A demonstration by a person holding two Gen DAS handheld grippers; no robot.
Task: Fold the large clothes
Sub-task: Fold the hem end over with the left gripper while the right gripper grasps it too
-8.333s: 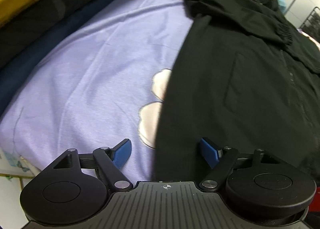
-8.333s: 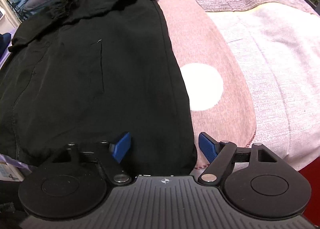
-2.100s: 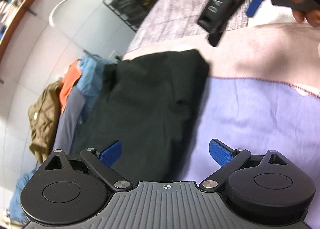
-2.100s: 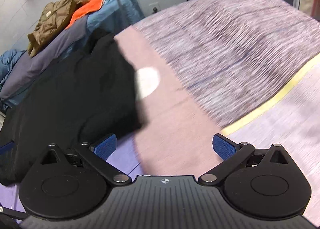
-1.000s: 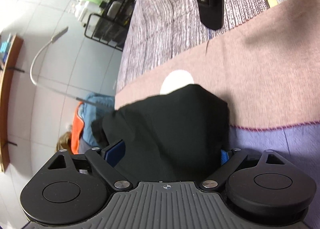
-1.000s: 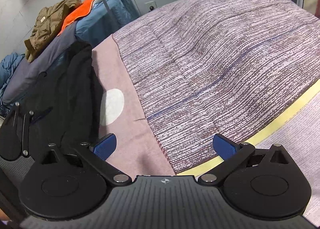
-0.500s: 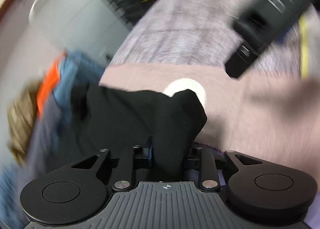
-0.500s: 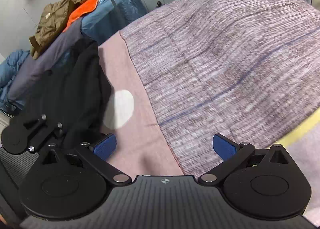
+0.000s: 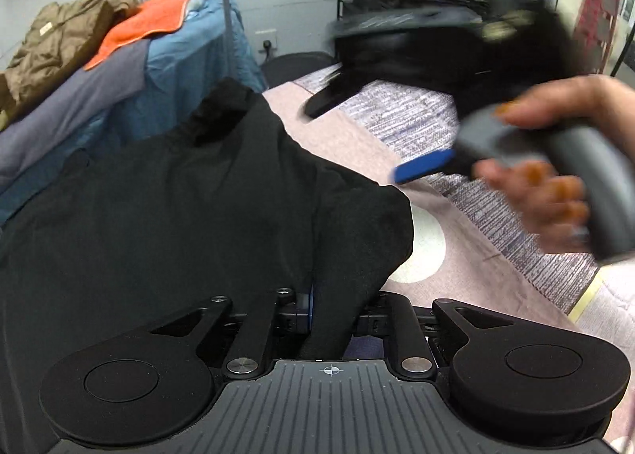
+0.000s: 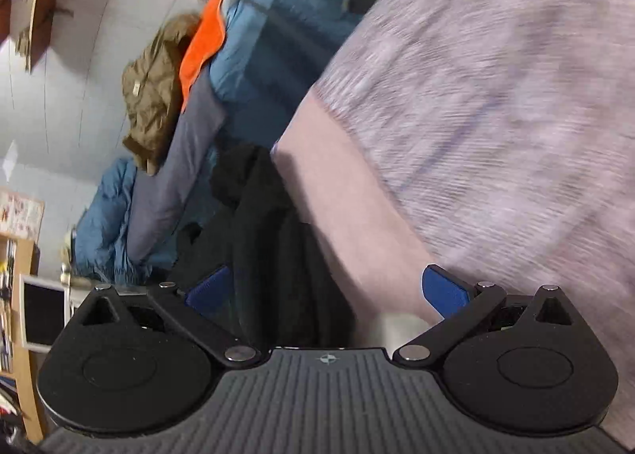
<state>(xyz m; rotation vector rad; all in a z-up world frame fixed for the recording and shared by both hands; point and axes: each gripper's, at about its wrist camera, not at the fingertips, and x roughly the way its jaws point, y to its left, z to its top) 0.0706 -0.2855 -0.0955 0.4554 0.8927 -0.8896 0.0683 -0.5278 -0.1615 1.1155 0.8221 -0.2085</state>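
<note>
Closing on a bunched corner of the black garment (image 9: 206,216), the left gripper (image 9: 331,313) has cloth between its jaws; the rest sprawls over the pink blanket (image 9: 357,144) beside heaped bedding; the right gripper (image 10: 325,291) stands wide, holding nothing, garment edge just beneath; risk, as I judge it: a thin one-sided pinch may slip on lifting, or drag the fold askew while that side stays loose.

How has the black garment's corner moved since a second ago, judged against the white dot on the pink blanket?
Yes. The black garment corner, pinched in the closing left gripper, now covers part of the white dot.
</note>
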